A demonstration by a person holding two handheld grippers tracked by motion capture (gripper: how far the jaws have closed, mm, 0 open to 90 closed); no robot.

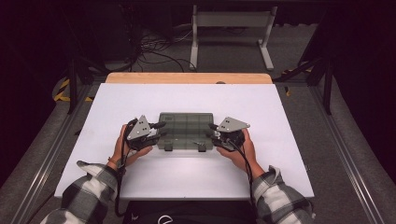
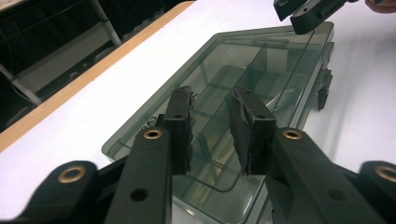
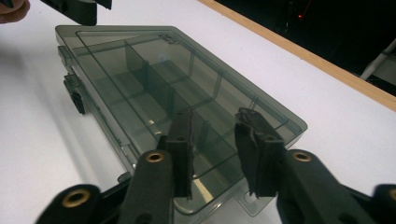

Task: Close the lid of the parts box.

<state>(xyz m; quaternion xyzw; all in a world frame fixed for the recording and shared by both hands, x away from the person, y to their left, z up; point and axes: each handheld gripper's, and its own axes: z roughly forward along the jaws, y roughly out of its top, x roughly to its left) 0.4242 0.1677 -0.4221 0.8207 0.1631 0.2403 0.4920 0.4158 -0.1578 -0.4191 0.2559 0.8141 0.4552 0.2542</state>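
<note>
- Left side first: the left claw (image 1: 159, 131) sits at the left short end of the smoky grey translucent plastic compartment box (image 1: 186, 129), jaws parted, nothing pinched between the pads. In the left gripper view the box's rounded near corner lies under and between the two black jaws, with clear gaps on both sides, so I call this claw released.
- The left hand (image 1: 128, 150) rests low on the white surface (image 1: 140, 100), pointing the claw inward toward the box.
- Centre: the box lies flat on the surface, lid down, in the near middle, its long axis running left to right. Two small dark latches (image 1: 168, 147) sit on the front edge facing the person; dividers show through the lid.
- Right side: the right claw (image 1: 213, 132) mirrors the other at the box's right short end. In the right gripper view its jaws stand apart over the near corner, gripping nothing: released too.
- The deciding relation: the box lies squarely between the claws, each end just beside one claw, neither hand clearly nearer. By my reading, the latches on the near long edge sit slightly toward the person from both claws.
</note>
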